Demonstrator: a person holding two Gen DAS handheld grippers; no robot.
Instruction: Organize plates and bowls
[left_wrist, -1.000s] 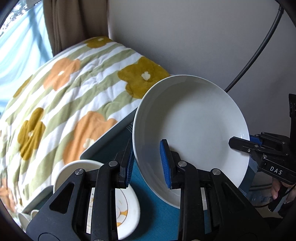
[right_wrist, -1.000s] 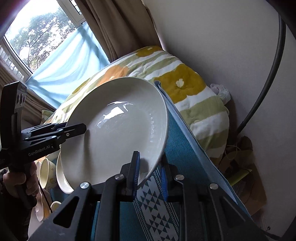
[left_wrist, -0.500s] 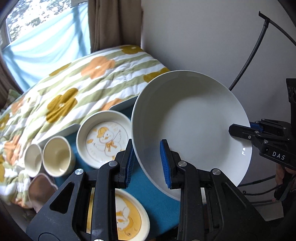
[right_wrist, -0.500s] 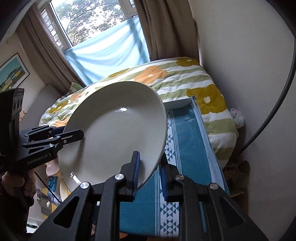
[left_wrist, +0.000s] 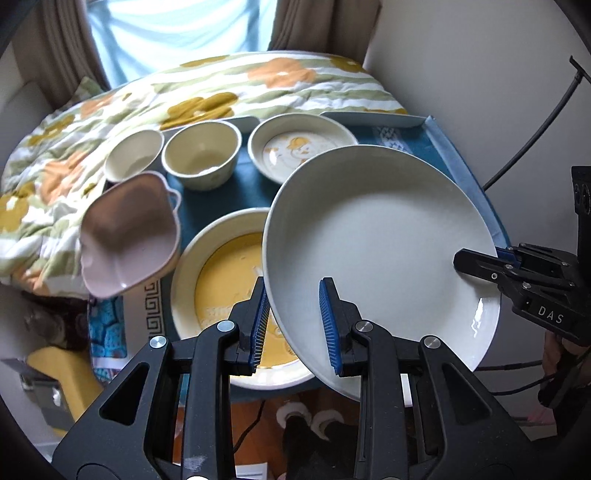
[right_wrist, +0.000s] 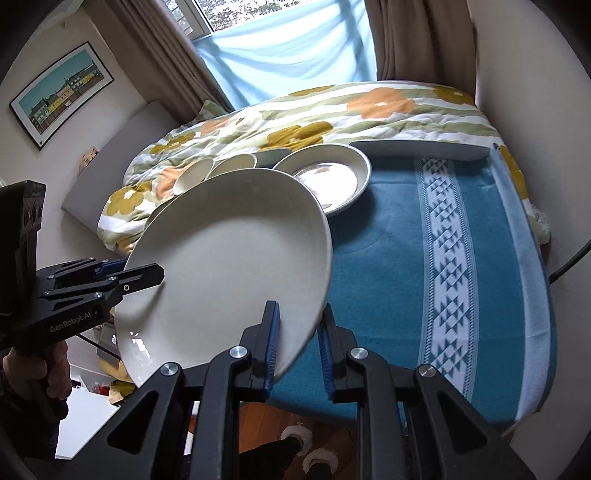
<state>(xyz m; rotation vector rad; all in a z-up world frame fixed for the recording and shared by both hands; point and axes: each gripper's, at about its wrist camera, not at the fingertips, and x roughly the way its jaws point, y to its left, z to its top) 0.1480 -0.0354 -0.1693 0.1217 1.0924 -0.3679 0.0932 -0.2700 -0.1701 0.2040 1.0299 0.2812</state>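
A large white plate (left_wrist: 380, 240) is held in the air, tilted, above the blue tablecloth (right_wrist: 399, 266). My left gripper (left_wrist: 293, 325) is shut on its near left rim. My right gripper (right_wrist: 299, 345) is shut on its right rim; it also shows in the left wrist view (left_wrist: 476, 264). The plate also shows in the right wrist view (right_wrist: 229, 266), with the left gripper (right_wrist: 144, 275) on its far edge. Below it sit a yellow duck plate (left_wrist: 221, 288), a smaller duck plate (left_wrist: 295, 147), two cream cups (left_wrist: 201, 155) (left_wrist: 135, 155) and a pink bowl (left_wrist: 127, 232).
A flowered quilt (left_wrist: 184, 92) lies on a bed behind the table. A wall (left_wrist: 480, 74) and a black cable (left_wrist: 535, 129) are on the right. The table's right half (right_wrist: 443, 240) shows patterned blue cloth. The floor and slippers (right_wrist: 306, 443) are below the near edge.
Both grippers have tilted down and swung with the plate, so it hangs lower over the table. The dishes on the table have come into full view.
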